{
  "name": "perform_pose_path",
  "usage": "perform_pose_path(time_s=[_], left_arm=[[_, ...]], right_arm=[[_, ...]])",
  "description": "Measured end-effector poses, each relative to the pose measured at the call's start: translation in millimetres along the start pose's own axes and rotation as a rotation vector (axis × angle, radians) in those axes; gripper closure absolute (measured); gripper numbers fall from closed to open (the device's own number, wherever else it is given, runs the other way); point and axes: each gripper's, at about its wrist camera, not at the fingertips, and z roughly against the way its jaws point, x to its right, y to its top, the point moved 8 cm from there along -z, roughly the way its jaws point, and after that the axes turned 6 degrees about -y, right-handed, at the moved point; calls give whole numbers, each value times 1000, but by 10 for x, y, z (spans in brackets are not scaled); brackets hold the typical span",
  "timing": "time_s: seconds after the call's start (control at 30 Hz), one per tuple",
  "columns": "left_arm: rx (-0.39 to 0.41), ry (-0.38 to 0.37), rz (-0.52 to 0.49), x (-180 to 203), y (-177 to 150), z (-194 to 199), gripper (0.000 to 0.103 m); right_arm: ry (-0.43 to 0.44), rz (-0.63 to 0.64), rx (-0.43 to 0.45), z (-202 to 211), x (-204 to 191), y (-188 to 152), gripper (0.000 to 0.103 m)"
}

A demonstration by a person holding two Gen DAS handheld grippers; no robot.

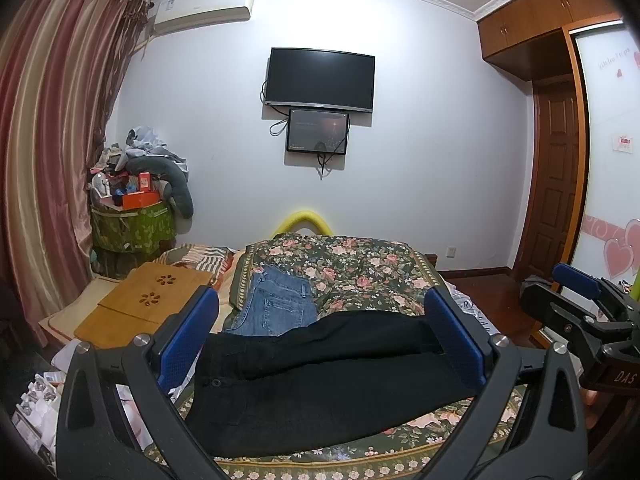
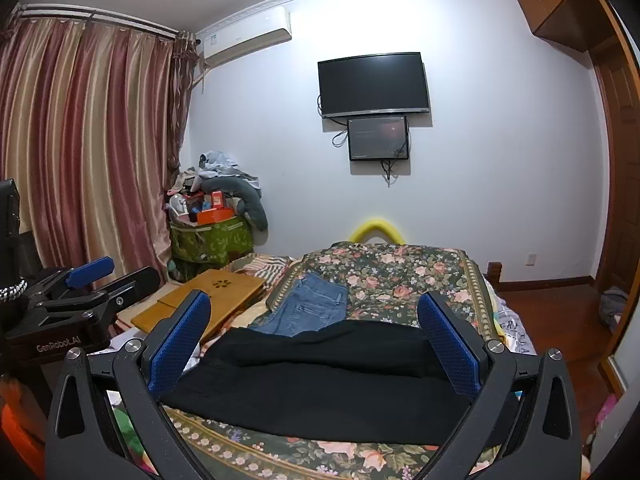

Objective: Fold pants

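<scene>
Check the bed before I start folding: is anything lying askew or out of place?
The black pants lie crosswise, rumpled, with one leg bunched over the other. Blue jeans lie behind them on the floral bedspread. Nothing looks spilled or damaged.

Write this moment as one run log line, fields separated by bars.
left gripper: open | right gripper: open | black pants: flat on bed, not held | jeans: behind

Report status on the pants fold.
Left gripper and right gripper open, empty. Black pants flat on floral bedspread. Blue jeans beyond, clear.
</scene>
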Motion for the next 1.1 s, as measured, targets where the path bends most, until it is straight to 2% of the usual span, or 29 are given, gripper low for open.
perform_pose_path(time_s=[1.1], left_arm=[[-2,-10,-1,14,-41,-26,0]], right_arm=[[-17,-4,3,64,87,72,0]])
